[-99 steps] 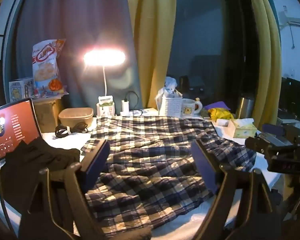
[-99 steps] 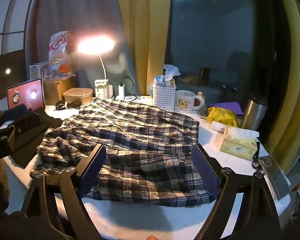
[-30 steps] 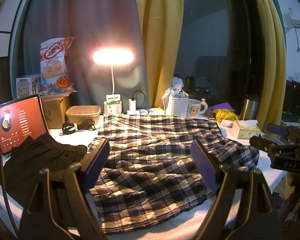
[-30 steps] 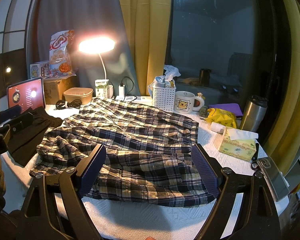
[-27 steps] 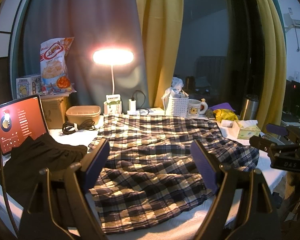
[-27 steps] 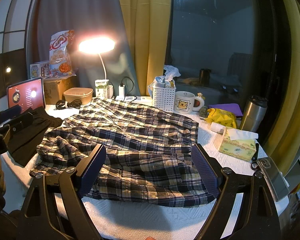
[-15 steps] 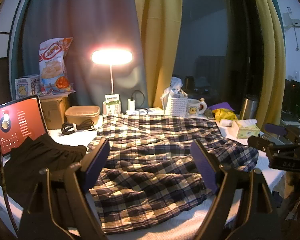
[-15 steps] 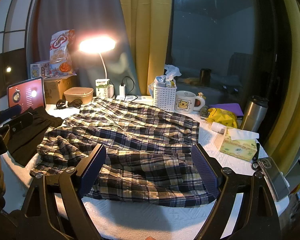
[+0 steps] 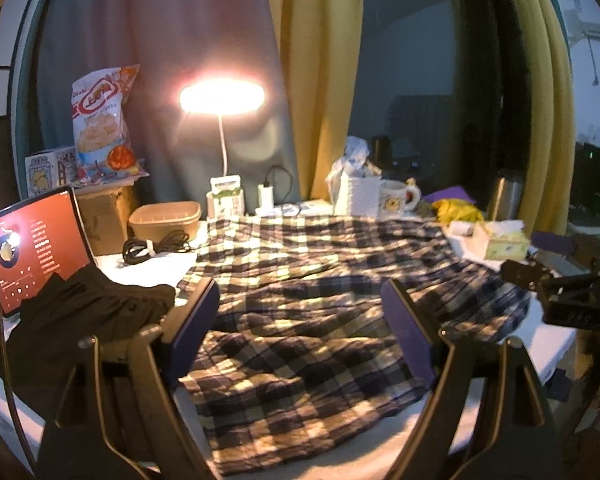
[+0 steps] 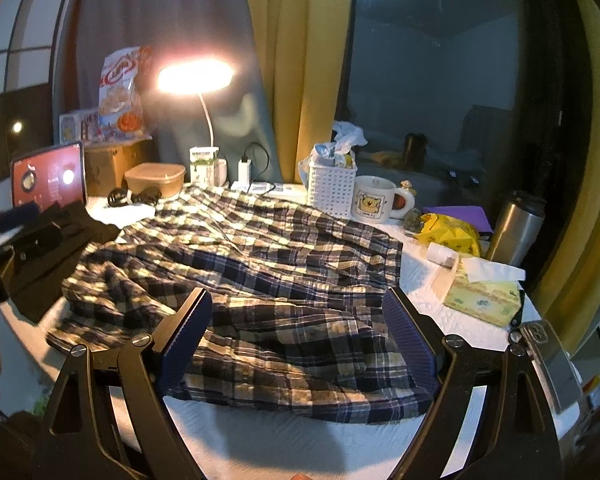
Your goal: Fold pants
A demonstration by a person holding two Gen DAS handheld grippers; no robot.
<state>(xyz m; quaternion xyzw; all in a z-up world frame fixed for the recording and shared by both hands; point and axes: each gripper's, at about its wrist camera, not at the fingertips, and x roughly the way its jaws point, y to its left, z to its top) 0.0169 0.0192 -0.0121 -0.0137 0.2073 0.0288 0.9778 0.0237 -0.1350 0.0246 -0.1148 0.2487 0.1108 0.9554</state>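
Plaid pants (image 9: 308,304) lie spread and rumpled across a white-covered table (image 10: 284,440); they also show in the right wrist view (image 10: 268,280). My left gripper (image 9: 304,320) is open and empty, held above the near left part of the pants. My right gripper (image 10: 300,328) is open and empty, held above the near right edge of the pants. The right gripper shows at the right edge of the left wrist view (image 9: 560,292); the left one shows blurred at the left edge of the right wrist view (image 10: 12,252).
A black garment (image 9: 80,320) lies at the left by a lit tablet (image 9: 32,248). Along the back stand a lamp (image 9: 222,98), a container (image 9: 166,220), a cable (image 9: 156,244), a white basket (image 10: 332,192) and a mug (image 10: 376,200). A tissue box (image 10: 484,300), a steel flask (image 10: 516,228) and a phone (image 10: 548,360) stand right.
Both grippers stay open and empty. The views have shifted slightly and the left gripper looks blurred from motion in the right wrist view. The pants have not moved.
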